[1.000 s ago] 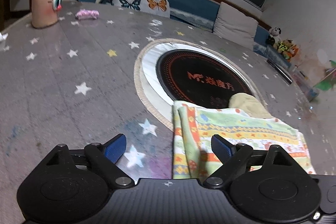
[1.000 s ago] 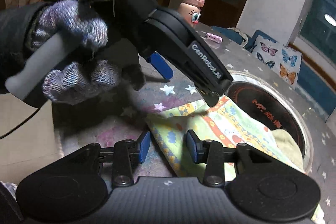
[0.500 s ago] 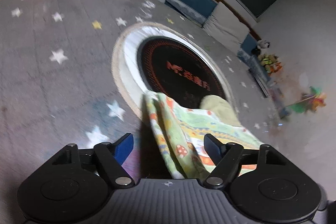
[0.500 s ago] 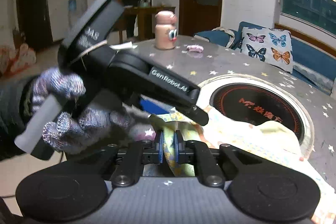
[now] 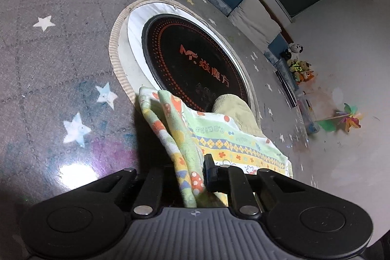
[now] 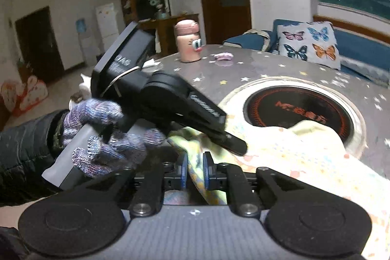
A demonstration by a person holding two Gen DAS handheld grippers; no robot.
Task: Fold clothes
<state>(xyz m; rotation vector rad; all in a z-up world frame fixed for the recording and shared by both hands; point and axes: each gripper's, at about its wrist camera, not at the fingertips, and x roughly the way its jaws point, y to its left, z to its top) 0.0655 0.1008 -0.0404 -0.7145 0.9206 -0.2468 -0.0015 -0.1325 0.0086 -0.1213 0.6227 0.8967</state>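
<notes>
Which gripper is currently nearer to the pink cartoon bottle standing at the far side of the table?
Left. In the right wrist view the left gripper sits between the right gripper and the pink bottle, though both are clamped on the patterned garment, well short of it.

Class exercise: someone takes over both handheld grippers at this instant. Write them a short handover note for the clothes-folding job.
Left gripper: shut on the patterned garment at its near edge, lifted.
Right gripper: shut on the same edge, close beside the left.
The rest of the garment lies on the star-print table, its far end over the round black cooktop.
Done: both grips taken.
Left: carry the edge over to make the fold, then release.
</notes>
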